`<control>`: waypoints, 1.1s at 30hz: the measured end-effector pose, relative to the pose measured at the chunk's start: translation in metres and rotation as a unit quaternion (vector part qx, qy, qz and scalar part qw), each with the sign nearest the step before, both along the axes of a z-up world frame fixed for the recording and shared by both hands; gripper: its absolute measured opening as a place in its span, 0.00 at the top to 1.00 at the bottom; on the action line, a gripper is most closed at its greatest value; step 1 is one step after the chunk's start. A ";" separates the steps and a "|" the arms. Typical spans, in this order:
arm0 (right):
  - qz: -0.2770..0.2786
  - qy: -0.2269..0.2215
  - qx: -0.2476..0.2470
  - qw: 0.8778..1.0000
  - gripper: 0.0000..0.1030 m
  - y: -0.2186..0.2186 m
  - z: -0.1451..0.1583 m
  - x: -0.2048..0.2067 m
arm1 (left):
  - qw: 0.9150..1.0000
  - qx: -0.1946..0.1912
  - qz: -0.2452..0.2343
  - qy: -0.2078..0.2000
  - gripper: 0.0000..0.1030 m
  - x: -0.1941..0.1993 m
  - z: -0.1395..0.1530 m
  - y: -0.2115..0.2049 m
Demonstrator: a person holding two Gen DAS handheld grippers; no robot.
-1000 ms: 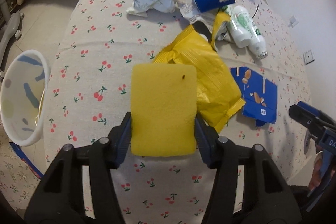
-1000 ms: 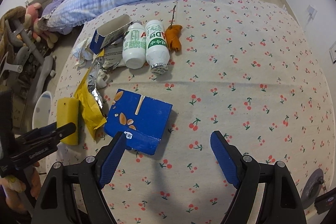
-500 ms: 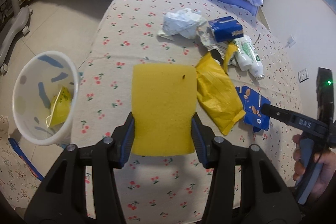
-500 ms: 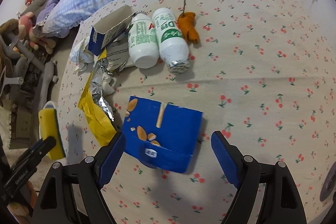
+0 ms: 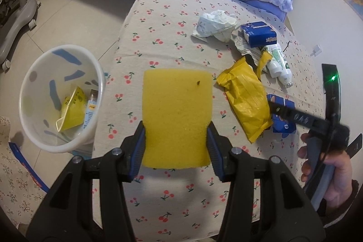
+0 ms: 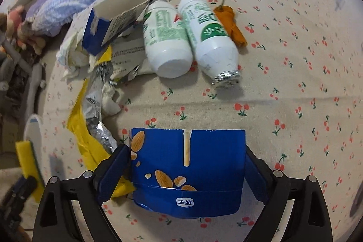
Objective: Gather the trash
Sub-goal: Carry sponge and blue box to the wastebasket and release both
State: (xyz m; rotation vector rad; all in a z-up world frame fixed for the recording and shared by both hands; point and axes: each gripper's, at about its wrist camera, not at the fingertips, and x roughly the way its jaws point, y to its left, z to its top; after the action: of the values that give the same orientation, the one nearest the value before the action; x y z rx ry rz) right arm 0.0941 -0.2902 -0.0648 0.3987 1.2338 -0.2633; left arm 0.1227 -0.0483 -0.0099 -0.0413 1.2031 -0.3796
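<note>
My left gripper (image 5: 175,128) clamps the yellow sponge (image 5: 177,115) at frame centre, the bin (image 5: 97,74) at left awaiting it, I judge, while my right gripper (image 6: 187,162), spread wide, straddles the blue carton (image 6: 188,171) at lower centre, needing only to close.

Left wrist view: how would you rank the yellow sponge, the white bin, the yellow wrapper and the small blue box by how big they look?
1. Yellow sponge, though it sits nearest the camera, clamped in the left gripper.
2. White bin, nearly as large; its true size may be greater.
3. Yellow wrapper.
4. Small blue box, farthest away.
</note>
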 end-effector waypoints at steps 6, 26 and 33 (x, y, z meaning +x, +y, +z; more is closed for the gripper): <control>0.036 0.001 -0.062 0.997 0.01 0.023 -0.006 0.003 | 1.000 -0.004 0.006 0.000 0.49 -0.001 0.002 0.008; 0.061 -0.089 -0.078 0.991 0.09 0.001 0.061 -0.083 | 0.999 -0.014 0.012 -0.032 0.49 -0.011 0.017 0.011; 0.073 -0.125 -0.077 0.986 0.09 0.016 0.085 -0.077 | 0.998 -0.005 0.038 -0.055 0.49 -0.009 0.023 0.033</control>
State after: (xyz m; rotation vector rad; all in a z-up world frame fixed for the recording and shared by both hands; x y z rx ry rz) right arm 0.0167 -0.2744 0.0204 0.1985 0.9832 -0.1759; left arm 0.1133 -0.0151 0.0130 -0.0724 1.0871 -0.3173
